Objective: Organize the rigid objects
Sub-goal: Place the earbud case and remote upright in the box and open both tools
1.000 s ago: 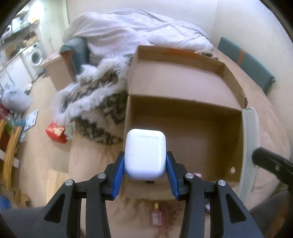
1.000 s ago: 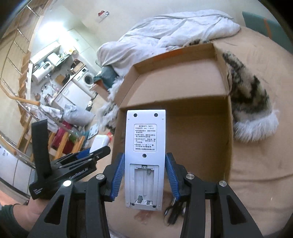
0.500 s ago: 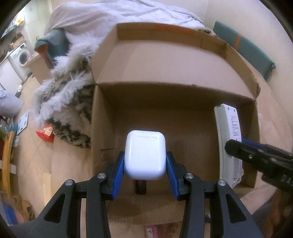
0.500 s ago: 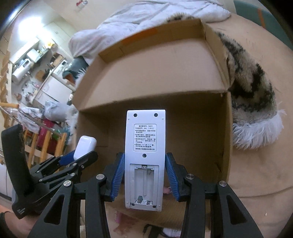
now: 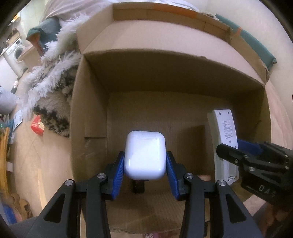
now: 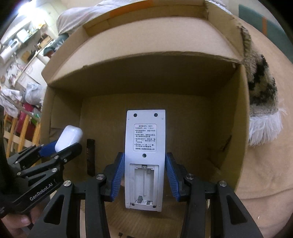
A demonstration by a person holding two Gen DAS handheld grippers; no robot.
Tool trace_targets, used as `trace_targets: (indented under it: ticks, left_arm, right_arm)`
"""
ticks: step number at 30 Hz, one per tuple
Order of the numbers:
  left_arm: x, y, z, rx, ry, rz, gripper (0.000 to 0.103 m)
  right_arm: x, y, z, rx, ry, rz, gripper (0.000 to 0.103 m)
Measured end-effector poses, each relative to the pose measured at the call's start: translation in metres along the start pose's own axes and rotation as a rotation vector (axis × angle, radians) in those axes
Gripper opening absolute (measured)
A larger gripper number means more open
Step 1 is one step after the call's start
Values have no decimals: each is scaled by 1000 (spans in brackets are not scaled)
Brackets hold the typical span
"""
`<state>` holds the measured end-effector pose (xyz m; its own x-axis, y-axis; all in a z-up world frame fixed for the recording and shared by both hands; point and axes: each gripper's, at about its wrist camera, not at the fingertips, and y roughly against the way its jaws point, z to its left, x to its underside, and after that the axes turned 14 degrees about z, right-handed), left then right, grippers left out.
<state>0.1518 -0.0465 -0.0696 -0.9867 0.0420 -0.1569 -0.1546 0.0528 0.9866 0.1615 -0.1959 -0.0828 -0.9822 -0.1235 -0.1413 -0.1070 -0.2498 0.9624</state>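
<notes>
A: What sort of room was it?

B: A lived-in one. A tan padded surface [image 6: 265, 164] carried an open cardboard box [image 5: 87, 102], with a rumpled white duvet [image 6: 77, 16] behind it and a shaggy black-and-white fur throw [image 5: 53, 91] against the box's outer wall. A washing machine [image 5: 17, 53] stood far off at the left of the left wrist view, and a small red packet [image 5: 37, 125] lay beside the throw.

A: And the grippers?

B: Both pointed steeply down into the box. The left gripper [image 5: 145, 164] had its blue pads [image 5: 118, 173] pressed on either side of a white earbud case [image 5: 144, 155], partly closed, the case held upright above the box floor. The right gripper [image 6: 144, 170] was likewise partly closed, clamped on a white remote control [image 6: 145, 146] by its sides, back facing the camera, its battery bay uncovered and empty.

A: Where were those two things relative to each other?

B: Side by side inside the box's walls. In the left wrist view the remote stood near the right-hand wall; in the right wrist view the earbud case sat towards the left-hand wall.

A: Anything already in the box?

B: A slim dark object [image 6: 91, 157] lay on the floor, between the two grippers. I couldn't tell what it was.
</notes>
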Motion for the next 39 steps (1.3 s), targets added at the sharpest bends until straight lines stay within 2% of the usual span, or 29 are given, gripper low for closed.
trace_targets:
  ticks: [10,16,18,21,24,26,27,28,29,31,32,34,39]
  left_arm:
    - [3,-12,-7,-17,-21,21,39]
    - [0,-17,-8,-25,-33,24,40]
    - [0,-19,-12,-23,-34,24,40]
    - [1,-21,-16,-30,-41,23,39]
    - [2,-21,-18,-24,-39,25,40]
    - [1,-21,-17,-18,-40,23,40]
    - [1,-20,-18,-17,-43,20,41]
    - [1,-18,-19,-16,-46,14,44]
    - [1,-17,-20,-13,-50,8,52]
    - [2,-14,-21,-8,-52,-4,63]
    - [2,-12,-21,0,-51,-9,65]
    - [2,-11,-23,7,-52,-8,65]
    - [2,-11,-22,3,-49,-6,65]
  right_arm:
    - [-12,-11,7,30,-8,24,47]
    - [-14,-11,8,16,-8,17,46]
    - [-15,-8,9,5,-6,-2,42]
    - [-17,-4,10,1,-2,-23,42]
    - [-18,1,9,-43,-15,-36,42]
    - [-19,7,9,-60,-15,-57,47]
    - [-20,9,9,-75,-18,-67,57]
    - [-21,6,10,-85,-22,-74,68]
    - [-22,6,10,-88,-25,-78,70]
    - [-25,5,10,-96,-33,-73,70]
    - [-24,7,6,-104,-38,-73,71]
    - [-26,8,5,-109,-41,-80,74]
    - [-21,9,3,-90,-29,-78,75]
